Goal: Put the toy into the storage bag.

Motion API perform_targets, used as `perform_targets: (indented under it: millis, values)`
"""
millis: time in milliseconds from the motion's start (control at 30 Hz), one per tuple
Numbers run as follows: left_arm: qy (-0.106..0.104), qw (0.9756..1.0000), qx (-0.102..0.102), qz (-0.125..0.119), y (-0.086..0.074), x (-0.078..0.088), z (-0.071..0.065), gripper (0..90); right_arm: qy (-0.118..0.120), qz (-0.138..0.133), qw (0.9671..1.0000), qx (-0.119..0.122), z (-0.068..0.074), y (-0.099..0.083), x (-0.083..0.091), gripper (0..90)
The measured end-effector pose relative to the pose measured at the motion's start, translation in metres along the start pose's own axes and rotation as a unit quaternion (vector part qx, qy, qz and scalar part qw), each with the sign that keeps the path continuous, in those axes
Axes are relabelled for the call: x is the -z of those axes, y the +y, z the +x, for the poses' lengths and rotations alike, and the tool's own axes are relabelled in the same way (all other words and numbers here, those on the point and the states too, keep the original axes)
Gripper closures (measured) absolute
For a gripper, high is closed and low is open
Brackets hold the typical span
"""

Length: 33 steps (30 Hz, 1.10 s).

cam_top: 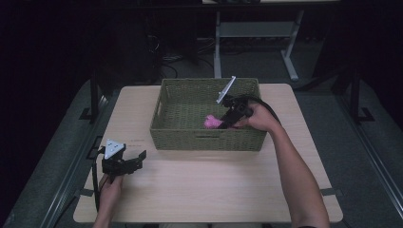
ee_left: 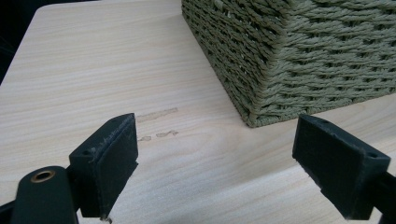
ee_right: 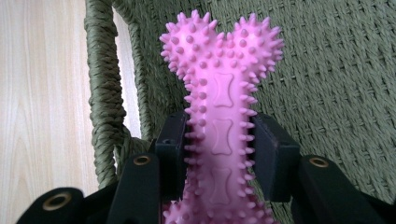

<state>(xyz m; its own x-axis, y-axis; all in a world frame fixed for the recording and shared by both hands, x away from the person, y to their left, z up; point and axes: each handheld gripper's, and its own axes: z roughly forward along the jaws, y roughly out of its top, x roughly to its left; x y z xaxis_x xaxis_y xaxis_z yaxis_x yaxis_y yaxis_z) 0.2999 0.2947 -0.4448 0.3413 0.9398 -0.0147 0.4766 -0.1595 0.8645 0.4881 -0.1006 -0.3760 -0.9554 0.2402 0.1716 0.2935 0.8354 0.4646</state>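
A pink spiky bone-shaped toy [ee_right: 219,102] stands clamped between the two black pads of my right gripper [ee_right: 219,154], which is shut on its shaft. In the high view that gripper [cam_top: 227,118] reaches into the green woven basket [cam_top: 164,102] near its front wall, with the pink toy [cam_top: 211,122] at its tip. My left gripper [cam_top: 138,159] rests low over the table at the front left, its jaws wide apart. In the left gripper view its pads [ee_left: 112,158] hold nothing, and the basket's corner [ee_left: 261,88] lies just ahead.
The light wooden table [cam_top: 214,190] carries the basket at its middle back. A handle opening in the basket's wall [ee_right: 128,93] is just left of the toy. Dark floor and a metal table frame [cam_top: 256,33] lie beyond the far edge.
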Motion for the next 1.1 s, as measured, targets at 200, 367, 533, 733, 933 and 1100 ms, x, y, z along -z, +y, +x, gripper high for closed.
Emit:
perform_targets:
  millis: [200, 367, 533, 733, 933, 1100]
  values:
    - [0.002, 1.0, 0.001, 0.0, 0.0, 0.0, 0.001, 13.7, 0.0, 0.0, 1.0, -0.004, -0.001, -0.002, 0.0, 57.7]
    - [0.003, 1.0, 0.001, 0.001, 0.0, 0.0, 0.001, 13.7, 0.006, -0.007, 0.9998, -0.015, -0.003, -0.004, -0.001, 55.3]
    - [0.003, 1.0, -0.002, 0.003, 0.0, 0.0, 0.001, 13.7, 0.001, -0.021, 0.9997, -0.016, 0.0, -0.005, 0.006, 53.4]
    - [0.002, 1.0, -0.001, 0.004, -0.001, 0.0, 0.001, 13.7, -0.008, -0.034, 0.9992, -0.018, 0.005, -0.005, 0.018, 52.2]
    - [0.006, 1.0, 0.001, 0.002, 0.0, 0.001, 0.002, 13.7, -0.019, -0.046, 0.9986, -0.018, 0.013, -0.004, 0.032, 50.2]
    - [0.004, 1.0, 0.001, -0.001, 0.0, 0.002, 0.002, 13.7, -0.026, -0.055, 0.998, -0.016, 0.02, -0.004, 0.042, 48.2]
